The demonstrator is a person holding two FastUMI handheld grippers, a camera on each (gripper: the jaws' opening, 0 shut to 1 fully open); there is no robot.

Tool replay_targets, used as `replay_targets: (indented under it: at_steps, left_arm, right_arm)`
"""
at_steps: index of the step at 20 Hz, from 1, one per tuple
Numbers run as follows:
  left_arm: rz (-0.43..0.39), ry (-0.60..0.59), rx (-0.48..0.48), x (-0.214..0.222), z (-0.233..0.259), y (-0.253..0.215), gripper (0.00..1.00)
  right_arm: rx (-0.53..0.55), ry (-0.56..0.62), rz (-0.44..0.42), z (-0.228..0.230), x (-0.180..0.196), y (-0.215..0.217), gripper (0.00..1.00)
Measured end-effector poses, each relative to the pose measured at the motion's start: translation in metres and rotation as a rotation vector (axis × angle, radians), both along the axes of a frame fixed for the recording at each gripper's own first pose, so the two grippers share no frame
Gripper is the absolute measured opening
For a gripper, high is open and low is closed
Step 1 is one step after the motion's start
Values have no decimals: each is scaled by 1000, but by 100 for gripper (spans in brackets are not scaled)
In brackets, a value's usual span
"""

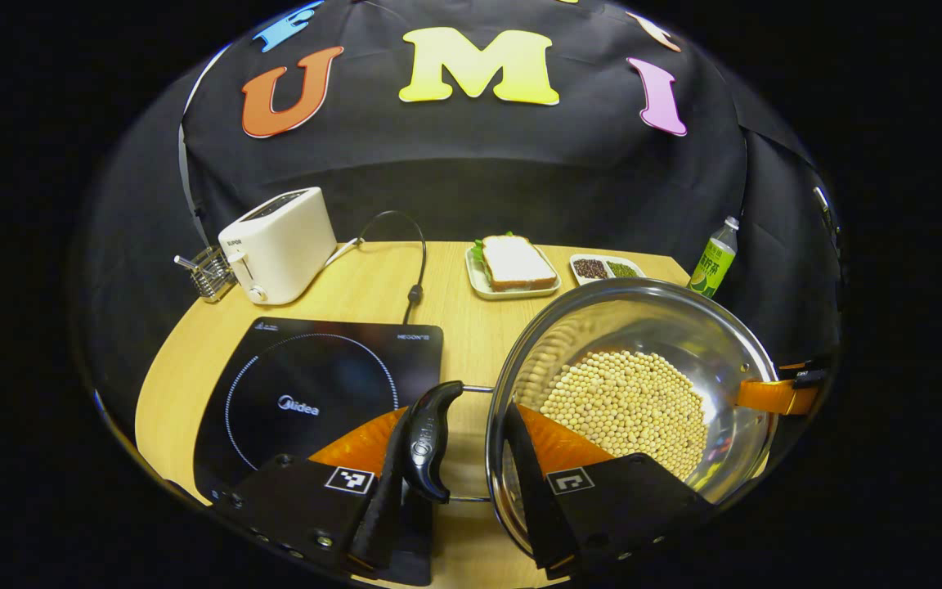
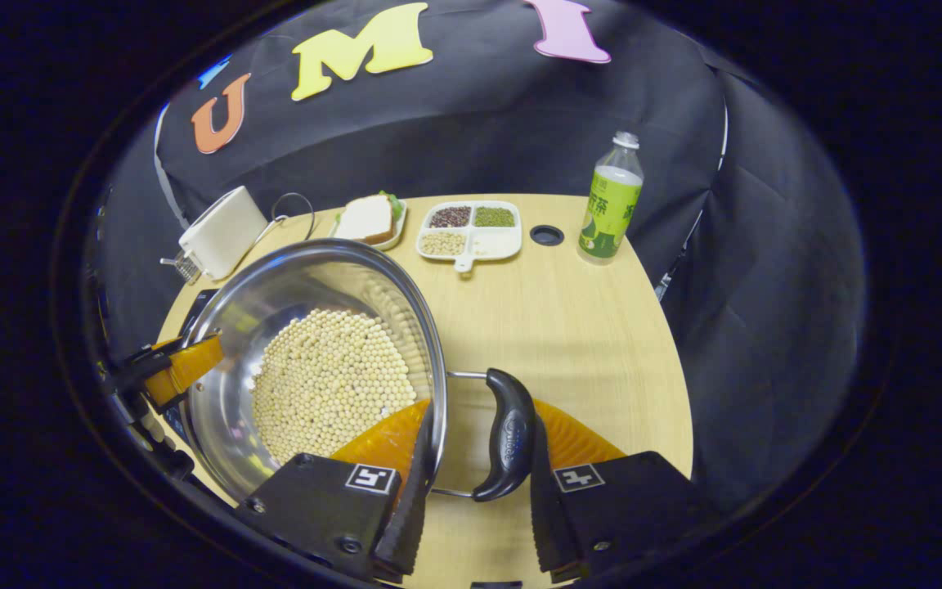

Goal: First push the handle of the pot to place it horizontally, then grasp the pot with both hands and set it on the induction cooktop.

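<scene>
The left gripper point(image 1: 456, 491) clamps the round steel pot of pale beans point(image 1: 630, 401) by its rim and black side handle point(image 1: 430, 438). The right gripper point(image 2: 471, 499) grips the opposite handle point(image 2: 508, 446) likewise. The pot sits beside the black induction cooktop point(image 1: 316, 393) on the wooden table point(image 2: 569, 327).

Pretend kitchen inside booth: wooden table point(image 2: 569, 319), black cloth wall point(image 1: 471, 164), toaster point(image 1: 279, 244), cooktop point(image 1: 307, 393), sandwich plate point(image 1: 512, 266), bean tray point(image 2: 468, 229), drink bottle point(image 2: 610, 200).

On the table point(image 2: 602, 327), the pot point(image 1: 634, 327) holding soybeans point(image 1: 626, 405) sits right of the induction cooktop point(image 1: 316, 393). Behind them, left to right, lie the toaster point(image 1: 279, 241), sandwich plate point(image 1: 512, 266), divided dish point(image 2: 471, 229) and bottle point(image 2: 610, 200).
</scene>
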State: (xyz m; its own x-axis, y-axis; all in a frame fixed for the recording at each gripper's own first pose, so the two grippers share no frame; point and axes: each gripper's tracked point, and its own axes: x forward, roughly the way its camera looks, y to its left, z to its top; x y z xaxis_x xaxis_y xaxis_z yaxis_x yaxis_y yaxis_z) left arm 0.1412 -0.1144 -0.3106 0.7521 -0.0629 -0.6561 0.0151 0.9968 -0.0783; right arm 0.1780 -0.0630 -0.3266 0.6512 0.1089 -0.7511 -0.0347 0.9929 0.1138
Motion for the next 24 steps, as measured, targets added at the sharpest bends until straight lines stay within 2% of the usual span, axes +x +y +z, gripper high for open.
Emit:
replay_targets:
  at_steps: [12, 24]
  left_arm:
    - [43, -20, 29, -10, 18, 120, 61]
    - [34, 8, 60, 1, -16, 234, 61]
  right_arm:
    - [24, -18, 37, 24, -5, 124, 54]
    - [42, 25, 21, 0, 1, 248, 54]
